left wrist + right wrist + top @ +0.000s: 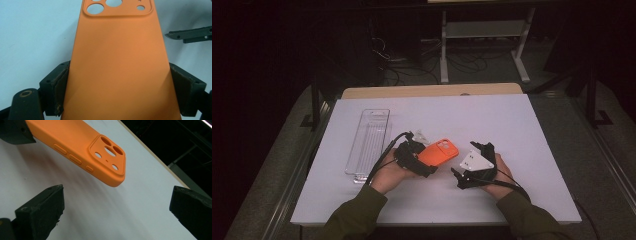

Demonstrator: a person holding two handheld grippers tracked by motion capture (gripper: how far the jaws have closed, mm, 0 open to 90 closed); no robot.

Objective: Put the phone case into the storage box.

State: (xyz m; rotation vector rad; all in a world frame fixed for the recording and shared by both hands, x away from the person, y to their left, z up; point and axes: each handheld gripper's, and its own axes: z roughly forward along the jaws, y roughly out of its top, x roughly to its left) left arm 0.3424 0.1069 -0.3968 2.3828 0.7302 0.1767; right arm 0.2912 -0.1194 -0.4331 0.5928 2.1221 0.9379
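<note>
A: Status on the orange soft-looking phone case with the camera cutouts (439,152)?

B: Held off the white surface (522,130), just above it by the shadow under it in the right gripper view. The left gripper (120,87) has its fingers (60,85) closed on the case's two long edges, near the end away from the camera cutouts. Camera end sticks out free, towards the right gripper (474,167).

A: Right one?

B: Fingers (41,212) spread wide, nothing between them. Aimed at the free camera end, close but not touching.

A: How will it handle?

B: My read: very light, a thin shell with no phone inside. Looks like matte silicone or similar, so grippy, not slippery. Flexible, so squeezing across the width could bow the walls inward. Not fragile.

A: Where should the right side take it?

B: On the long edges near the camera end, or across the end lip. Avoid the cutout block, thin webs there. Side buttons on one edge are another soft spot.

A: Anything else on the surface?

B: A clear plastic rectangular tray (369,142) well to the left, apart from both hands.
</note>
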